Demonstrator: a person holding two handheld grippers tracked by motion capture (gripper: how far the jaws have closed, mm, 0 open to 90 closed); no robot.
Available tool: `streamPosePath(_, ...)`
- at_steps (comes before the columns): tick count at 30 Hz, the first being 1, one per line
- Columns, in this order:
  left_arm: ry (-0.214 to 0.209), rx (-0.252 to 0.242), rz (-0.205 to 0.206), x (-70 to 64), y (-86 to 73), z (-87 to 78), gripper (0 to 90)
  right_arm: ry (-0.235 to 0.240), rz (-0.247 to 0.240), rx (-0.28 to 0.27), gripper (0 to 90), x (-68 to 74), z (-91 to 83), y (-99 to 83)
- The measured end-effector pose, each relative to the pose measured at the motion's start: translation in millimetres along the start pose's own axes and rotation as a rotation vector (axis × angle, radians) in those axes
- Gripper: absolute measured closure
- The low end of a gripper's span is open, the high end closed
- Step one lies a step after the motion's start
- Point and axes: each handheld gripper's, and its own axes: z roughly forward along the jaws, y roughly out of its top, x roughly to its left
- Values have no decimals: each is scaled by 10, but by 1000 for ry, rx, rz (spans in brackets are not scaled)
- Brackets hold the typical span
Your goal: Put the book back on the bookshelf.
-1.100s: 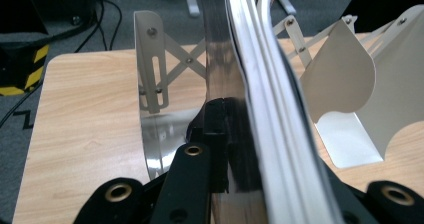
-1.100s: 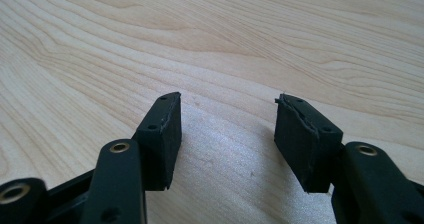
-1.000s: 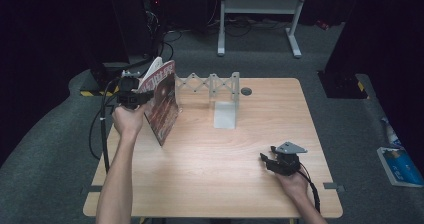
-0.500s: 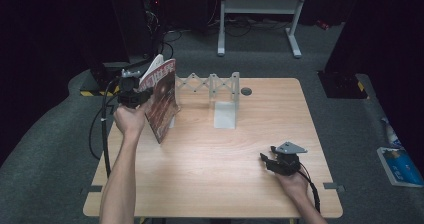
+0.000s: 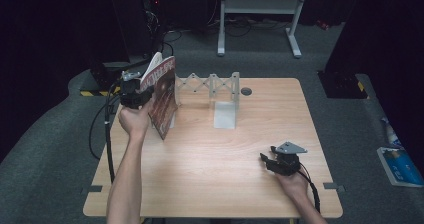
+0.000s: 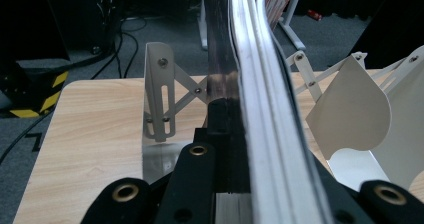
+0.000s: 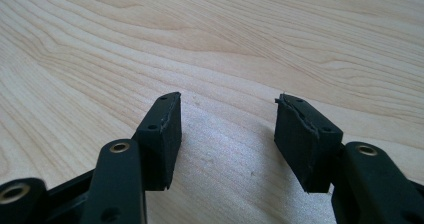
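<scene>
A: Item one, the book (image 5: 163, 96)?

B: Held upright and a little tilted, off the table (image 5: 200, 149); its lower corner hangs just above the wood, just left of the rack (image 5: 212, 86); dark reddish cover facing right, pale pages fanned at the top.

A: What holds it?

B: The left gripper (image 5: 134, 95); jaws clamped on the book's edge from the side away from the rack; in the left gripper view the page edges (image 6: 260, 84) run up between the black jaws, pressed tight.

A: Item two, the rack itself?

B: White metal, folding lattice with upright plates; stands at the table's far edge, middle; one plate (image 6: 159, 91) lies just left of the book in the left gripper view, another (image 6: 350, 114) to its right.

A: Beyond the rack?

B: A small dark round hole (image 5: 246, 91) in the wood, just right of the rack.

A: The other tool?

B: The right gripper (image 5: 272, 160); well apart from the rack, near the table's near right edge; jaws spread wide, nothing between them but bare wood; it rests low on the table.
</scene>
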Motion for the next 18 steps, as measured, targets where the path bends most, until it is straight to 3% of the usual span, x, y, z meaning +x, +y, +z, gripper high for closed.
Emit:
streamPosePath(11,-12,-14,-13,-7,-4,65,835,-1,1,0,443,2,0,0)
streamPosePath(18,-20,2,-32,60,3,63,825,-1,1,0,443,2,0,0)
